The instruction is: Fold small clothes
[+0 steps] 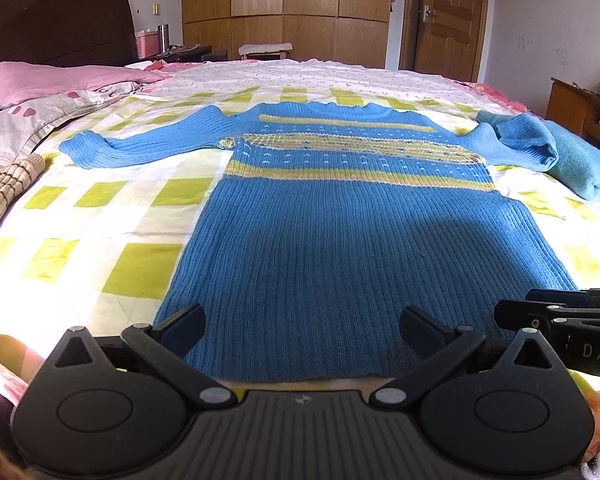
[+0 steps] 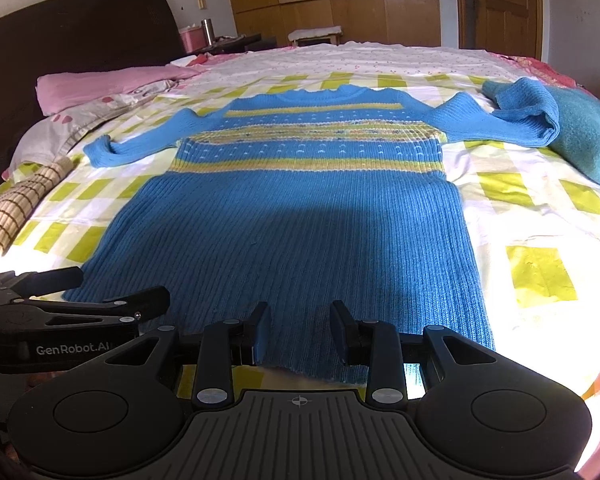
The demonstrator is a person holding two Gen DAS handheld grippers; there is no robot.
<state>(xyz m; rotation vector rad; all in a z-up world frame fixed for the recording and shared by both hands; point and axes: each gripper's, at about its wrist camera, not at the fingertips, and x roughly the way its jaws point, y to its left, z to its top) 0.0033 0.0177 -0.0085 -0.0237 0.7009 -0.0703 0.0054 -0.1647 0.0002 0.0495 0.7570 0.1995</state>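
Observation:
A small blue knit sweater with yellow stripes lies flat on the bed, hem nearest me, both sleeves spread out; it also shows in the right wrist view. My left gripper is wide open just above the hem, its fingers apart over the sweater's lower edge. My right gripper is open with a narrower gap, over the hem's right part. The right sleeve's end rests against a folded teal garment. Each gripper shows at the edge of the other's view.
The bed sheet is white with green squares. A folded teal garment lies at the right. Pink pillows and a checked bundle lie at the left. A dark headboard, wardrobe and door stand behind.

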